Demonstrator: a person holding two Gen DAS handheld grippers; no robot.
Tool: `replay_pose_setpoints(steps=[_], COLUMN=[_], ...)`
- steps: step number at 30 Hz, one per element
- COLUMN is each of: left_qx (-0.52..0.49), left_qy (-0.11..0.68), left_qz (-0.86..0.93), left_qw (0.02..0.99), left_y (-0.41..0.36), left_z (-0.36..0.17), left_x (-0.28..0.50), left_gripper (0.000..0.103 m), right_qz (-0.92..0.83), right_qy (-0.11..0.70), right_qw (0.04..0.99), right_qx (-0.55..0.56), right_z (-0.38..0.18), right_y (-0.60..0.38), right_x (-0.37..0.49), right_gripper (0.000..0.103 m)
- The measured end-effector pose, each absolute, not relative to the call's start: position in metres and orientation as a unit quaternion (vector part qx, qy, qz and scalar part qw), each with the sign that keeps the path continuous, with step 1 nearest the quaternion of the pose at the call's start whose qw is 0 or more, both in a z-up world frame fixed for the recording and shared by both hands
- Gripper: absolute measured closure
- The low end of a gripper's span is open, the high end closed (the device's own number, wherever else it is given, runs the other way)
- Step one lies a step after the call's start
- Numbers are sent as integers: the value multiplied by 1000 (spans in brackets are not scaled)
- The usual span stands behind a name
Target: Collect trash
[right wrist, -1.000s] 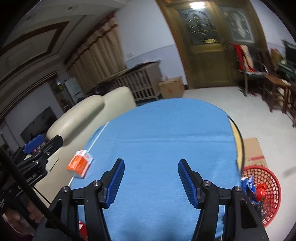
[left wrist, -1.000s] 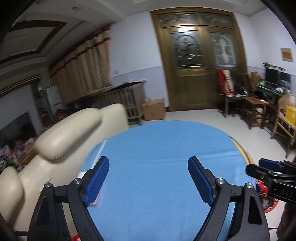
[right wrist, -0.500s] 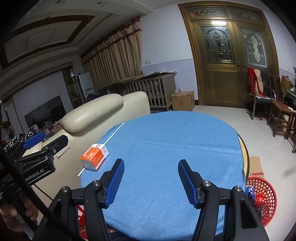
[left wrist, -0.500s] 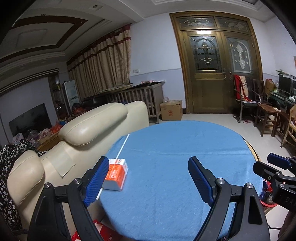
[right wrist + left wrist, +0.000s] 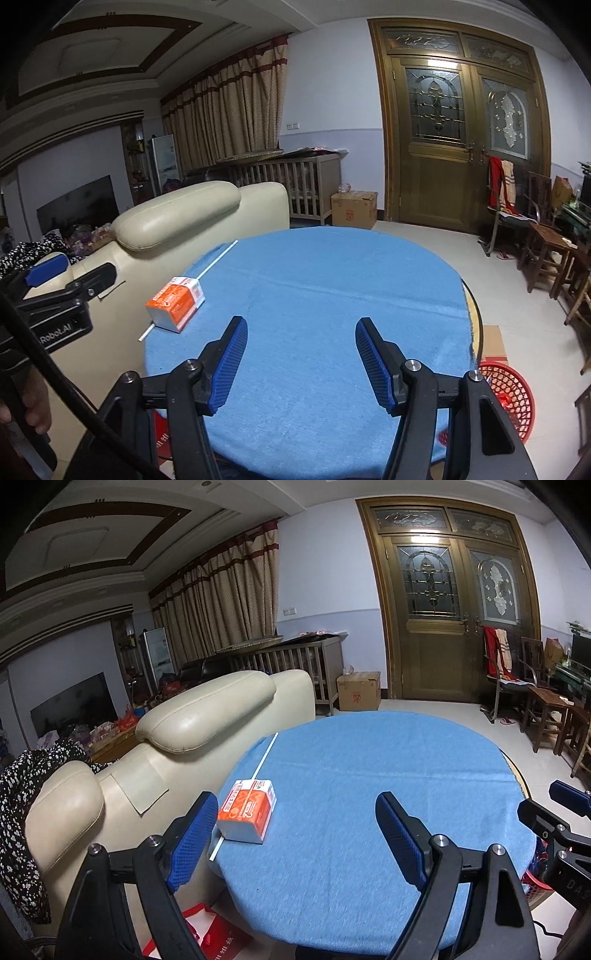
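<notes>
An orange and white tissue pack [image 5: 246, 814] lies at the left edge of the round table with the blue cloth [image 5: 369, 794]; it also shows in the right wrist view [image 5: 175, 308]. A thin white stick [image 5: 264, 757] lies beside and under it. My left gripper [image 5: 295, 834] is open and empty, held back above the table's near edge, the pack just ahead of its left finger. My right gripper [image 5: 301, 363] is open and empty over the near part of the table [image 5: 332, 295]. A red mesh basket [image 5: 508, 395] stands on the floor to the right.
A cream leather sofa [image 5: 166, 757] stands against the table's left side. A red bag [image 5: 207, 934] lies on the floor below. A cardboard piece [image 5: 493, 339] lies by the basket. Wooden chairs [image 5: 546, 243] stand at the right, a cardboard box [image 5: 358, 690] by the door.
Both grippers have pulled back and risen from the table, so the whole table and the tissue pack come into view. Both stay open.
</notes>
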State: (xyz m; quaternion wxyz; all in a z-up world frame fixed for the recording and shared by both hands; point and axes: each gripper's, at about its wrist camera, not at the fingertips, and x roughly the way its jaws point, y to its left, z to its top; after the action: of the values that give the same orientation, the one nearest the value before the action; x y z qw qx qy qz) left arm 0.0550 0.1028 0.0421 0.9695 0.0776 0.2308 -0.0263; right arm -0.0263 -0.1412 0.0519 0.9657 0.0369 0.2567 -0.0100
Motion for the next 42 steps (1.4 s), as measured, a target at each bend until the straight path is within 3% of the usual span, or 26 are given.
replay_pose_setpoints(steps=[42], left_qx=[101], left_qy=[260], left_qz=[-22], left_qw=[960], left_y=[91], left_z=[30], left_x=[44], left_gripper=[16], right_qz=[-16], right_qy=[288], right_qw=[956], right_qx=[59], right_z=[36], right_y=[-153], right_x=[-28], right_gripper=[38])
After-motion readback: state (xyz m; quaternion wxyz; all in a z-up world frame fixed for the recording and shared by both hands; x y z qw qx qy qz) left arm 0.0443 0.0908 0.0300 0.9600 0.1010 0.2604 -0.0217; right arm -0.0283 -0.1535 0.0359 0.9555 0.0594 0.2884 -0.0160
